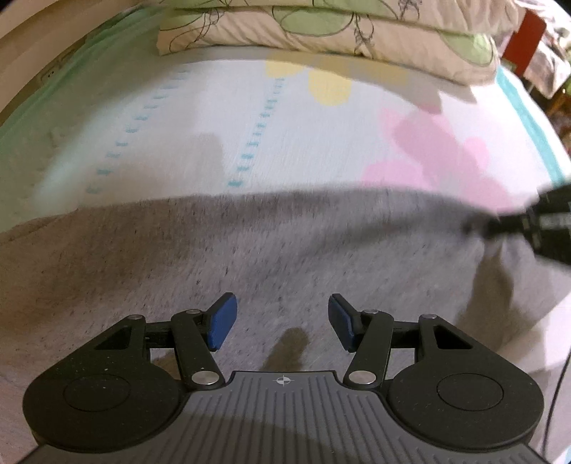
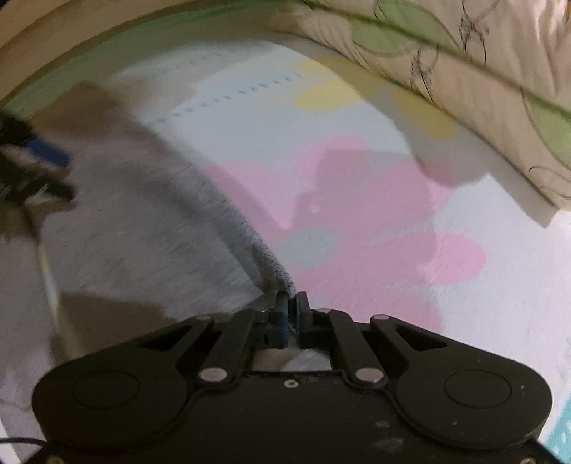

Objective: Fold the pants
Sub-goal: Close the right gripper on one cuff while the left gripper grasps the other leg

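Grey pants (image 1: 249, 250) lie spread on the bed sheet (image 1: 321, 142), which carries pink, yellow and teal print. The pants are your landmark. Your left gripper (image 1: 282, 321) hovers over the middle of the pants, its jaws set wide with nothing between them; the blue pads (image 1: 222, 323) face each other across bare grey fabric. Your right gripper (image 2: 291, 314) sits at the pants' edge toward the pink print, its jaws closed on that hem, with cloth bunched between them. In the left wrist view the right gripper (image 1: 546, 225) appears at the far side of the pants, blurred. Beyond the pants, a stack of floral pillows (image 1: 321, 28) rests at the head of the bed.
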`<state>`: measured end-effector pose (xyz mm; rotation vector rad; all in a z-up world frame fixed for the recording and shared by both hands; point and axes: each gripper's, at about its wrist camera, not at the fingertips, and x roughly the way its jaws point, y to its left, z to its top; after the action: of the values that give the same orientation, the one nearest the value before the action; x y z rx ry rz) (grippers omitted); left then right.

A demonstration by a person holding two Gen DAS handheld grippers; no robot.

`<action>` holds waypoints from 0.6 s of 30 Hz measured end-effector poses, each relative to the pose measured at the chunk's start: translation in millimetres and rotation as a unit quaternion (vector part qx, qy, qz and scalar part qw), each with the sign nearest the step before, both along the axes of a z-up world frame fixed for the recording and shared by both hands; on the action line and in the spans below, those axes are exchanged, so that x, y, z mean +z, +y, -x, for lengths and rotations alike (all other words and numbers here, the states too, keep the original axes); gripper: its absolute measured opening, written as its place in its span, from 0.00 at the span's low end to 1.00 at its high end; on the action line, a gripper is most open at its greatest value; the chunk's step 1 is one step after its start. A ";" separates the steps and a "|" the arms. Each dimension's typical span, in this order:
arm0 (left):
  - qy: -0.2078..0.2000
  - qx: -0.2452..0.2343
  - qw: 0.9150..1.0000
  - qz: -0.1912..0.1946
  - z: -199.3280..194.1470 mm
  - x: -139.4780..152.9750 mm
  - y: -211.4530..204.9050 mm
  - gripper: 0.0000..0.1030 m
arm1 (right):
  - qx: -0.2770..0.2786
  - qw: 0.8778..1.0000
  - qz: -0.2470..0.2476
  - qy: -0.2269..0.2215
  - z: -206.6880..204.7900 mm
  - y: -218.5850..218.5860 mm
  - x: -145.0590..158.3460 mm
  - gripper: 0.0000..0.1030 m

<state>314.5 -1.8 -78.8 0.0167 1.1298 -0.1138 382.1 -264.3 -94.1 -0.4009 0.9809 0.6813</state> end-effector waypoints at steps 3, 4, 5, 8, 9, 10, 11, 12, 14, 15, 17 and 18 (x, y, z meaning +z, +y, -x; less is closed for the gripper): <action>-0.001 0.010 1.000 0.022 -7.9 6.5 -2.6 0.54 | 0.001 1.000 -0.003 -0.020 36.4 -5.4 4.4 0.05; 0.001 0.015 0.999 0.031 -11.3 8.4 -3.9 0.54 | 0.001 1.000 -0.008 -0.023 48.2 -7.3 5.6 0.05; 0.003 0.018 0.999 0.038 -14.1 9.5 -5.0 0.54 | 0.000 1.000 -0.010 -0.026 58.5 -8.2 5.9 0.04; 0.014 0.031 0.998 0.058 -26.5 10.4 -9.3 0.54 | 0.008 0.999 0.001 -0.036 89.5 -5.5 -0.1 0.04; 0.020 0.034 0.997 0.060 -30.8 9.4 -11.2 0.54 | 0.009 0.999 0.003 -0.039 97.8 -3.0 -3.6 0.04; 0.031 0.035 0.997 0.061 -35.7 7.4 -13.7 0.54 | 0.009 0.999 0.003 -0.039 104.5 -3.6 -6.3 0.04; 0.039 0.035 0.997 0.061 -38.5 5.4 -16.0 0.54 | 0.010 0.999 0.004 -0.042 109.4 -1.9 -9.1 0.04; 0.050 0.033 0.996 0.062 -42.8 2.8 -19.2 0.54 | 0.010 0.999 0.008 -0.046 113.8 -0.1 -12.4 0.04; 0.066 0.029 0.995 0.062 -47.1 -1.8 -24.6 0.54 | 0.008 0.998 0.013 -0.053 117.5 2.4 -15.1 0.04; 0.072 0.028 0.995 0.062 -49.0 -3.4 -27.3 0.54 | 0.003 0.998 0.010 -0.055 117.8 1.7 -16.6 0.04; 0.079 0.029 0.995 0.062 -50.7 -5.7 -31.2 0.54 | -0.006 0.999 0.002 -0.054 115.5 1.2 -18.1 0.04; 0.081 0.030 0.994 0.062 -51.9 -6.4 -33.2 0.54 | -0.010 0.998 -0.002 -0.055 114.6 -0.3 -18.5 0.04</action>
<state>366.4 -35.0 -85.3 -0.1402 1.2823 -0.1330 267.5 -264.6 -112.7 -0.4205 0.8789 0.6374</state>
